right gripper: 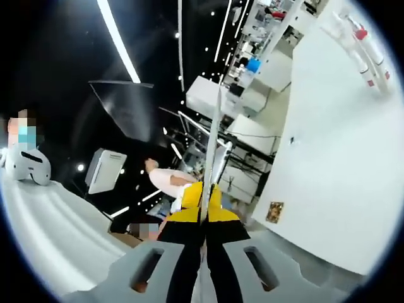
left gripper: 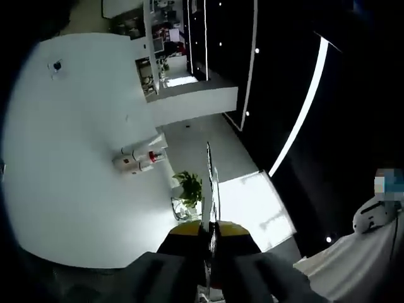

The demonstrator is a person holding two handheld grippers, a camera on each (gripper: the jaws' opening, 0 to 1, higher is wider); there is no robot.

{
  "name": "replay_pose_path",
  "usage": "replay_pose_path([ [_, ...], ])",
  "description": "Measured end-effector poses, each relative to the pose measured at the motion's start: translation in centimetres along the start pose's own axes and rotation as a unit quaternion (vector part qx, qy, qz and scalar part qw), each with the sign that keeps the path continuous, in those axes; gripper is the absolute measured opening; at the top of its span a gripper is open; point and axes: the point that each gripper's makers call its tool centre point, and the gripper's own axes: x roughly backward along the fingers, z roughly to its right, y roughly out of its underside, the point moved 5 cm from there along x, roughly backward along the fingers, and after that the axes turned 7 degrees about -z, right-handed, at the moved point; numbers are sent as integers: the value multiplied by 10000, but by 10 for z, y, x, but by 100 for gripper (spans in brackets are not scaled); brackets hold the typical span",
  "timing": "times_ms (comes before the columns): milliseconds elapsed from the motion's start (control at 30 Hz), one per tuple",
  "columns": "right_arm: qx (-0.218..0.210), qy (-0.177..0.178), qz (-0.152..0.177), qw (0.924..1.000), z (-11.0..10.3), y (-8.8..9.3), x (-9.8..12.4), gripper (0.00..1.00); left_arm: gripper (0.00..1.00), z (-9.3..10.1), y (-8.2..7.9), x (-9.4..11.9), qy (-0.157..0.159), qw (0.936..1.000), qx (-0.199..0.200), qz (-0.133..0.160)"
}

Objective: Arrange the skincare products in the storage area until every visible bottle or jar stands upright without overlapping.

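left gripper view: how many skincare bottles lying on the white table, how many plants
skincare bottles: 3, lying in a cluster on the white table
potted plants: 1
total: 4

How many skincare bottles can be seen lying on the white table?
3, I think: a close cluster of white bottles lying on the white table, one red-capped, beyond the shut left gripper. Overlap may hide another.
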Motion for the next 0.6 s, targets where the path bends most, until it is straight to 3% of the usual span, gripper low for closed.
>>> replay_pose_path([
  [133, -117, 4, -117, 9999, 4, 5, -2, 0, 3, 0, 0, 2, -88, 9999, -97, 56],
  [233, -158, 3, -152, 9998, 7, 5, -4, 1, 2, -4, 1, 6, -164, 9996, 135, 161],
  [300, 239, 215, -305, 9990, 11, 7, -5, 4, 1, -7, 2, 8, -320, 9992, 158, 181],
  [333, 616, 488, -445, 9959, 16, 9, -4, 8, 1, -12, 3, 9, -522, 9982, 211, 188],
  [433, 1151, 826, -698, 9874, 21, 14, -3, 21, 1, -17, 4, 12, -632, 9974, 287, 189],
  [533, 1457, 1077, -545, 9819, 25, 9, 3, 29, 1, -23, 3, 12, -796, 9959, 377, 190],
  [600, 1736, 1371, -405, 9744, 32, 6, 12, 38, 1, -25, 2, 11, -841, 9955, 396, 179],
])
